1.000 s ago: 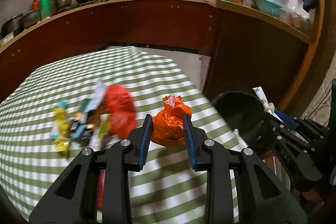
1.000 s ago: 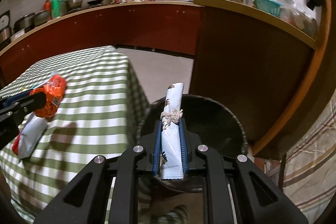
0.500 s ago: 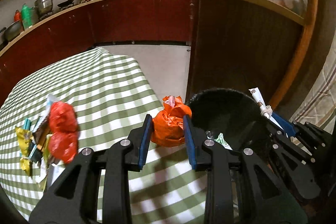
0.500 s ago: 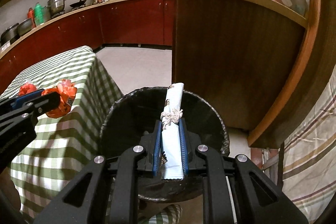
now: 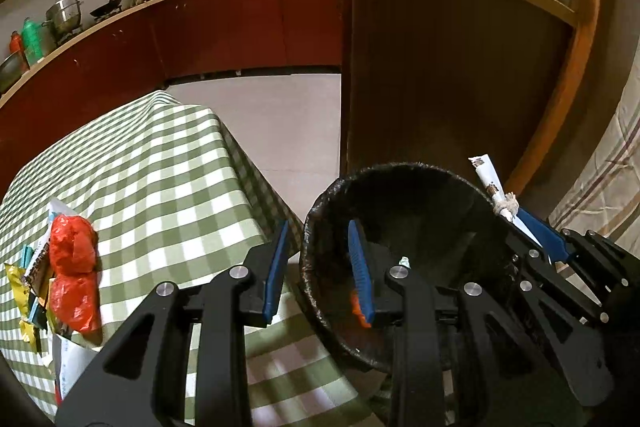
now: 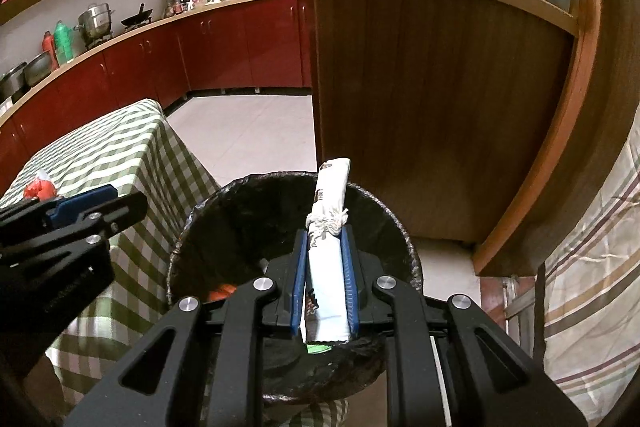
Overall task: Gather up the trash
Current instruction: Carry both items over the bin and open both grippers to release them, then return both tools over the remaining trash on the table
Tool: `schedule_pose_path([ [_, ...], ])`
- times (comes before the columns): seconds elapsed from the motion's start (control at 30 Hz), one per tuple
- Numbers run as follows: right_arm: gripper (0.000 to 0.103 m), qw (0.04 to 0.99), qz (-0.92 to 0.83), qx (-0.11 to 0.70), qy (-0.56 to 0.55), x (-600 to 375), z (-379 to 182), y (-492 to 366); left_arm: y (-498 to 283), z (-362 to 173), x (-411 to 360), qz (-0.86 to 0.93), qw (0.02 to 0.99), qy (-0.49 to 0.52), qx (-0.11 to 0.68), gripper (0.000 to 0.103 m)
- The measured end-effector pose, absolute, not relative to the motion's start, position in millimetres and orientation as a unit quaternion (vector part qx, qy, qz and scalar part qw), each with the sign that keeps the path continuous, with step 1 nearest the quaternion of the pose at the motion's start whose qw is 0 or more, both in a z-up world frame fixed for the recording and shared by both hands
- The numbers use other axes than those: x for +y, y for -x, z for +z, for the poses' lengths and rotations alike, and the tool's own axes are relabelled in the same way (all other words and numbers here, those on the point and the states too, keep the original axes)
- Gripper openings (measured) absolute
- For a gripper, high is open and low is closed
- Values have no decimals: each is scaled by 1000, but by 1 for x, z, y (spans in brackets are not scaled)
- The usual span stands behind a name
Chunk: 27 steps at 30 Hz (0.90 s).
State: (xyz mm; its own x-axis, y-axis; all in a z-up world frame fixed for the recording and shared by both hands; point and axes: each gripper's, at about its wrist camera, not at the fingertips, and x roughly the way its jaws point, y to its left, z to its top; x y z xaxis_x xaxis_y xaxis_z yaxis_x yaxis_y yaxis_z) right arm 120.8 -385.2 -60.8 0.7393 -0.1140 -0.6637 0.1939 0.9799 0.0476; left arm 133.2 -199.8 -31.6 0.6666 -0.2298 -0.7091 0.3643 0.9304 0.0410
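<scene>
My left gripper (image 5: 318, 231) stands open over the near rim of the black-lined bin (image 5: 400, 167), with nothing between its blue pads. An orange bag (image 5: 357, 309) lies down inside the bin, partly hidden behind the right finger, and the orange bag (image 6: 222, 291) also shows in the right wrist view. My right gripper (image 6: 324, 239) is shut on a rolled white wrapper (image 6: 332, 187) tied with string and holds it above the bin (image 6: 280, 179). On the checked table lie red bags (image 5: 72, 251) among other wrappers.
The green checked table (image 5: 160, 167) stands left of the bin, its cloth hanging over the edge. A wooden counter end panel (image 5: 440, 87) rises right behind the bin. Striped fabric (image 6: 592, 267) hangs at the right. Bare tiled floor (image 5: 280, 115) lies beyond.
Both grippers have moved right from the table to over the bin. The orange bag has left the left gripper's fingers and now lies inside the bin. The right gripper still holds the wrapper.
</scene>
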Motion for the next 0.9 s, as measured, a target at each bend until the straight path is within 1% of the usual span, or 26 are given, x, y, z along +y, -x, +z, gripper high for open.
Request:
schedule_pose_path([
  [0.17, 18, 928, -82, 357, -64, -388, -66, -123, -142, -36, -204, -161, 905, -90, 384, 32],
  [0.2, 20, 928, -82, 357, -64, -388, -65, -123, -143, -36, -205, -161, 904, -88, 386, 35],
  [0.23, 24, 928, -84, 356, -65, -389, -65, -123, -144, -36, -204, -159, 904, -86, 386, 39],
  [0.27, 32, 929, -86, 354, -66, -389, -65, -122, -144, -34, -202, -157, 906, -84, 383, 46],
  [0.3, 40, 929, -90, 352, -67, -390, -64, -121, -143, -33, -201, -155, 908, -84, 379, 48],
  [0.37, 44, 931, -94, 348, -67, -391, -62, -120, -142, -30, -198, -153, 910, -84, 375, 48],
  [0.57, 45, 932, -94, 345, -63, -390, -59, -119, -137, -22, -186, -146, 915, -77, 369, 50],
  [0.63, 45, 932, -92, 344, -60, -387, -56, -118, -135, -18, -180, -143, 916, -74, 366, 53],
  [0.77, 48, 934, -89, 341, -55, -378, -50, -115, -128, -9, -163, -136, 920, -67, 361, 56],
  [0.9, 49, 934, -76, 344, -53, -361, -45, -114, -121, -1, -140, -123, 924, -62, 358, 60],
])
